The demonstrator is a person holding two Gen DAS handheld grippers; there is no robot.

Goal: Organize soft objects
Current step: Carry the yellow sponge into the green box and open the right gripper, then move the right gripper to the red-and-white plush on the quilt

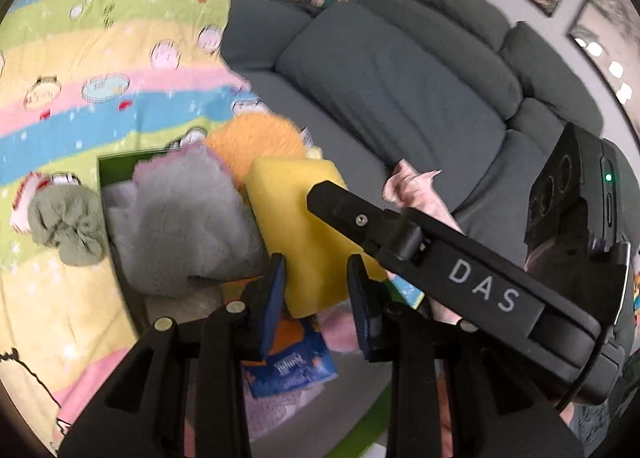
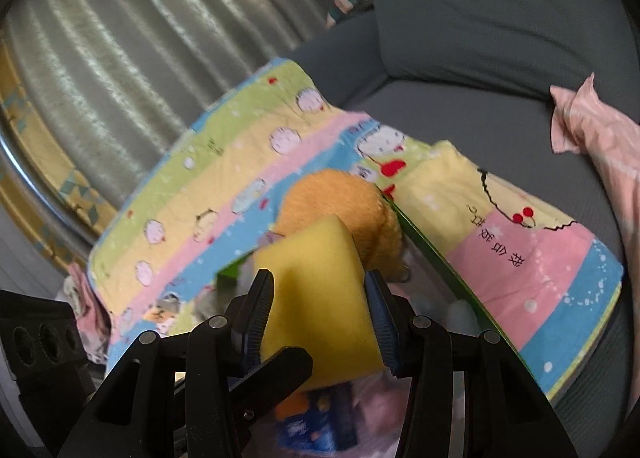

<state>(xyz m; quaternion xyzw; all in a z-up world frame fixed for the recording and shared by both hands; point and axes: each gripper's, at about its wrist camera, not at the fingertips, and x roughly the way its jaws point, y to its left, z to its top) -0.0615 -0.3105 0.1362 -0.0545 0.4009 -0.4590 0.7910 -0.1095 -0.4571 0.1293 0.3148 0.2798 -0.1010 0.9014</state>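
Observation:
A yellow sponge [image 1: 304, 217] hangs over an open green box [image 1: 120, 161] and both grippers grip it. My left gripper [image 1: 316, 270] has its blue pads pressed on the sponge's near end. My right gripper [image 2: 318, 286] is shut on the sponge [image 2: 320, 278] across its width. In the left wrist view one of the right gripper's fingers [image 1: 360, 213] lies over the sponge from the right. One of the left gripper's fingers [image 2: 276, 370] shows low in the right wrist view. In the box lie a grey fluffy plush [image 1: 180, 225], an orange plush [image 1: 256, 141] and a blue tissue pack [image 1: 292, 370].
The box sits on a striped cartoon quilt [image 1: 100, 77] spread over a grey sofa [image 1: 400, 89]. A crumpled grey-green cloth [image 1: 64, 225] lies on the quilt left of the box. A pink cloth [image 2: 592, 129] lies on the sofa seat to the right. Curtains [image 2: 120, 37] hang behind.

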